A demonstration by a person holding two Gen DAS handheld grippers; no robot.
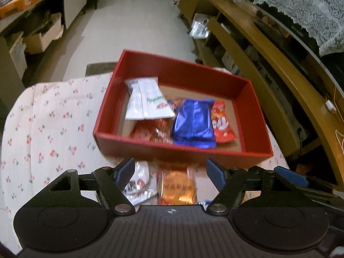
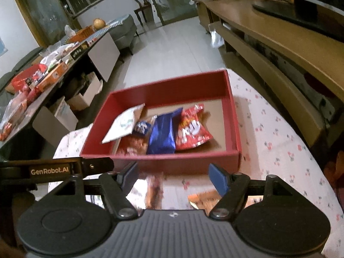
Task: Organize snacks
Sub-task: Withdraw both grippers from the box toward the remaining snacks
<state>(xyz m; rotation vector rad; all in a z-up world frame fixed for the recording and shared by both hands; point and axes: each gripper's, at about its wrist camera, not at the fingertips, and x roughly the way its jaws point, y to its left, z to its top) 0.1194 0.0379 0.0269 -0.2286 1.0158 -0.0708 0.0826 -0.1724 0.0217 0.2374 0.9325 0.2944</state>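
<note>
Floral tablecloth (image 1: 53,129) — both hand-held grippers angled down, open.

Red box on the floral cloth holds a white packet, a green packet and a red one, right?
Not green: the middle packet is blue, as the left wrist view shows. The red box does sit on the floral cloth, with the white packet and red one.

Dim, warm indoor light in both views, with no hard shadows. Motion blur smears the snack packets in the red box (image 1: 257,150) at centre, worst toward 6 o'clock. Fisheye bending curves the wooden shelf unit (image 1: 268,49) from 1 to 4 o'clock; corners vignette black
</note>
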